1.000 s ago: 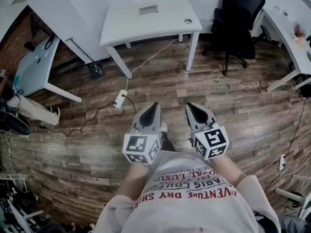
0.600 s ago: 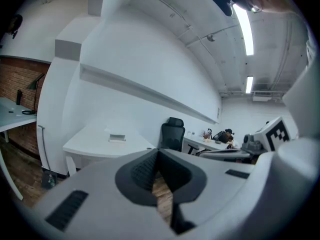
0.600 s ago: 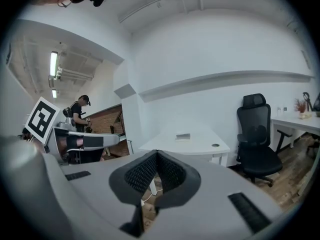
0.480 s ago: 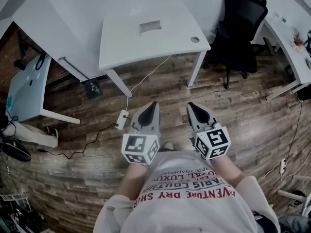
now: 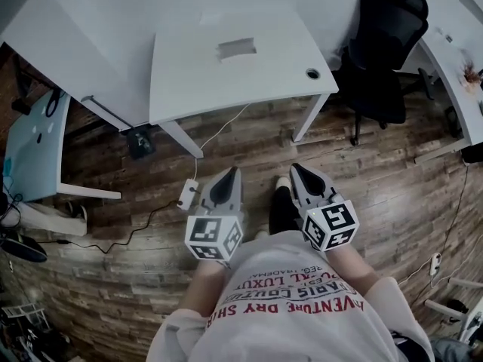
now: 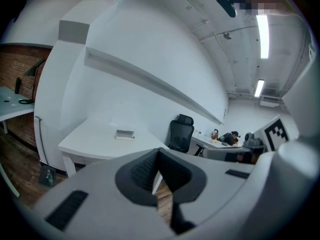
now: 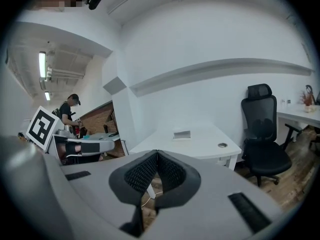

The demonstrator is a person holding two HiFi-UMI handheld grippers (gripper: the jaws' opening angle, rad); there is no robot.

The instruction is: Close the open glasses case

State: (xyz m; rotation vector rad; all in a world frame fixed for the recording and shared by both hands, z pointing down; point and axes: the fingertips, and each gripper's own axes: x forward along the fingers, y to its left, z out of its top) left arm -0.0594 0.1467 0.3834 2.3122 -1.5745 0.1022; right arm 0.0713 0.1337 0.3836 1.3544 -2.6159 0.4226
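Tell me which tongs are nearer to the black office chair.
Right. The right tongs are to the left of the black office chair, apart from it; the left tongs are farther left.

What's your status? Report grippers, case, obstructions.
Left gripper, right gripper shut, empty. Glasses case on white desk ahead, untouched. Power strip on floor, left of path.

Ahead, on plank floor: desk. On desk, toward far middle: glasses case. Near desk's front right corner: cable hole. Just right of desk: office chair. On floor before desk's front left leg: power strip, with cable leading up to desk edge. Far left: second desk. Far right: third desk. Nearest, side by side, well short of desk: left gripper, right gripper; power strip just left of left gripper.
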